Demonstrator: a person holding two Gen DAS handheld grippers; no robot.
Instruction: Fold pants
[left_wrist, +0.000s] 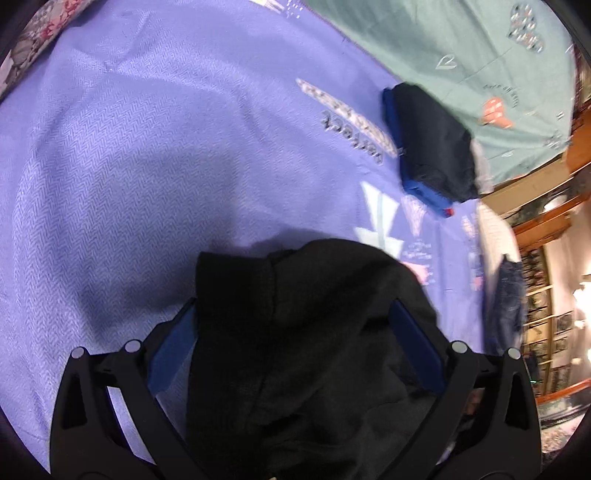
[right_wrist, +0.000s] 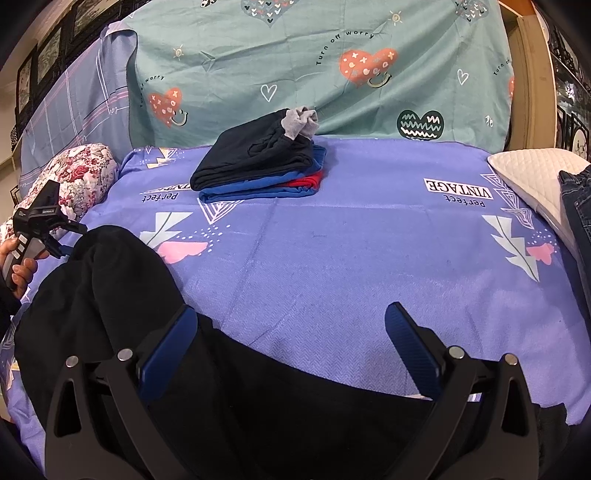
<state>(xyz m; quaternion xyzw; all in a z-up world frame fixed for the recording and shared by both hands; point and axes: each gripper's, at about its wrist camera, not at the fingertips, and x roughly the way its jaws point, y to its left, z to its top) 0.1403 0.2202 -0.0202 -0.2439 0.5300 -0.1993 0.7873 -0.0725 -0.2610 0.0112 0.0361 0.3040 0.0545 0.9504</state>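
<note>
Black pants (left_wrist: 295, 350) bunch between the left gripper's (left_wrist: 293, 332) spread blue fingers (left_wrist: 417, 347), above a purple bedsheet (left_wrist: 147, 166); folded dark clothes (left_wrist: 432, 147) lie beyond.

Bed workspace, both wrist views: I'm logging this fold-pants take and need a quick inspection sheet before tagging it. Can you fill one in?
Surface: purple printed bedsheet over the bed, lightly creased.
Job's things: black pants lie at the near left edge, bunched; one part is lifted between the left gripper's fingers.
Clutter: stack of folded clothes, dark on blue and red, with a grey piece on top; floral pillow; white quilted pillow; jeans at the right edge.
Grippers: left gripper wide apart with pants fabric between its fingers; right gripper open above the pants.
Cables: nothing seen.
Surroundings: teal heart-print sheet behind; framed pictures on the wall.
</note>
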